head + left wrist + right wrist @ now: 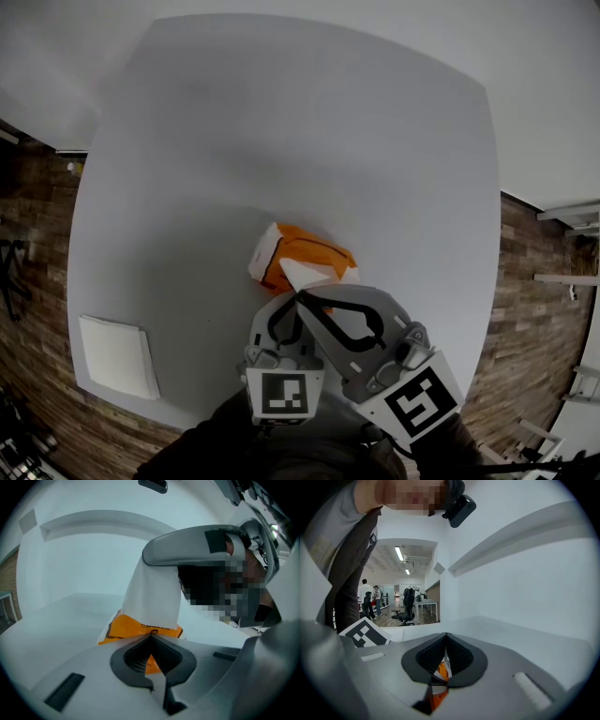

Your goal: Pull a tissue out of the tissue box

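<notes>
An orange tissue pack (305, 251) lies on the white table (281, 131), just in front of both grippers. My left gripper (289, 302) is shut on the pack's near edge; in the left gripper view its tips (150, 638) meet against the orange pack (140, 630). A white tissue (152, 597) rises out of the pack in a taut strip up to my right gripper (146, 557), which is shut on its top. In the right gripper view, the shut jaws (446, 637) show a sliver of tissue (446, 660) and orange pack (439, 671) behind them. From the head view the tissue (309, 274) is a small white fold.
A flat white square pad (117, 356) lies at the table's near left corner. Brick-patterned floor (37, 281) surrounds the table. Through an opening in the right gripper view, a distant office with people and chairs (405, 604) shows.
</notes>
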Demonstrator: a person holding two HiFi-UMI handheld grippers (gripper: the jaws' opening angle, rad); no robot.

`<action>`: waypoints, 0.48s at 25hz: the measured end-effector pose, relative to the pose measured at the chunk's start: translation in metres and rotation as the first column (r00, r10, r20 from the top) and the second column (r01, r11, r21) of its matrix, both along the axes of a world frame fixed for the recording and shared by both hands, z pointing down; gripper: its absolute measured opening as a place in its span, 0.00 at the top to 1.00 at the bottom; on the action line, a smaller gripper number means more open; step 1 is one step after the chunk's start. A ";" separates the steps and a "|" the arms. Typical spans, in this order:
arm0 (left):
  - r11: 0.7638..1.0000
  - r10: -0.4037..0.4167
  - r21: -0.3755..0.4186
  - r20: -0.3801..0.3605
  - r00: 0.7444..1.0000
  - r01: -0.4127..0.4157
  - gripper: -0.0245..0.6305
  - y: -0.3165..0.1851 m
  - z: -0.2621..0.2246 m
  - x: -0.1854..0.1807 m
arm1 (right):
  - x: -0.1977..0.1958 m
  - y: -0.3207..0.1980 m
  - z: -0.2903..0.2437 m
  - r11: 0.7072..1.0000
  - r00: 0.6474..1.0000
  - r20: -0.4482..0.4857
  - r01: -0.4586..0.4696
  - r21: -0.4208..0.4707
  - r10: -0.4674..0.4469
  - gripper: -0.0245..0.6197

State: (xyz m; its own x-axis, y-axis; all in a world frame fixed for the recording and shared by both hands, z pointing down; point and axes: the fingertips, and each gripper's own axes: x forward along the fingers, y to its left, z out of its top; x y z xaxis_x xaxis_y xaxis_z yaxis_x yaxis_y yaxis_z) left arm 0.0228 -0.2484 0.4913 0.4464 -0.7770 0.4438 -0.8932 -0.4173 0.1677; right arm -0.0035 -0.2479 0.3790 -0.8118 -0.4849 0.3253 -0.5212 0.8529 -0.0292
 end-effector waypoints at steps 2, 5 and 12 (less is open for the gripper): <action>1.000 -0.020 -0.004 -0.033 0.999 0.020 0.96 0.000 0.000 0.001 | 0.000 0.000 -0.003 1.000 1.000 0.005 0.000 0.007 0.000 0.96; 1.000 0.010 0.000 0.011 1.000 -0.010 0.96 -0.001 -0.001 0.001 | 0.000 0.000 -0.007 1.000 1.000 0.014 -0.001 0.015 0.001 0.96; 1.000 0.025 -0.013 0.037 0.999 -0.025 0.96 -0.001 0.002 0.003 | 0.002 0.002 -0.021 0.999 1.000 0.027 0.002 0.042 -0.003 0.96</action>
State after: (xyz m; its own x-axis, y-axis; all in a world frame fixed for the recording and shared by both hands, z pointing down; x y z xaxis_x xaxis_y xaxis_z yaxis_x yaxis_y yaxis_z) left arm 0.0254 -0.2491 0.4930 0.4485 -0.7603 0.4699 -0.8882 -0.4377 0.1397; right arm -0.0013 -0.2459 0.3581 -0.8212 -0.4959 0.2824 -0.5187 0.8549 -0.0070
